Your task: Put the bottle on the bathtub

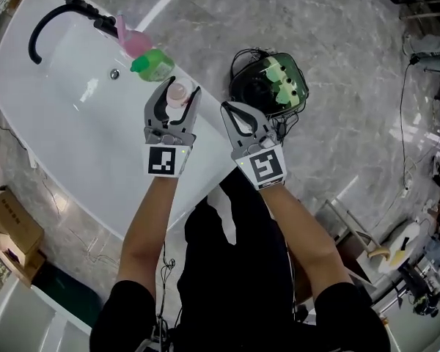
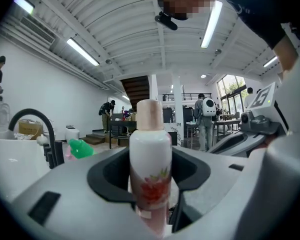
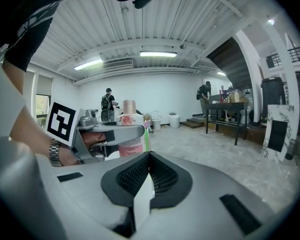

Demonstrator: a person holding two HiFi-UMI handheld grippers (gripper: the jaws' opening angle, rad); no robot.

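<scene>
Ideally, the bottle (image 1: 177, 94) pinched by the fingers of the left gripper (image 1: 182, 89) is set upright on the rim of the bathtub (image 1: 210, 151); the fingers of the right gripper (image 1: 232, 111) are pressed together.

Bottle mostly out of sight

From above only the pink cap of the bottle (image 1: 177, 94) peeks out between the left gripper (image 1: 183, 86) jaws. Its base is covered, so can't tell if it touches the bathtub (image 1: 66, 130) rim.
</scene>
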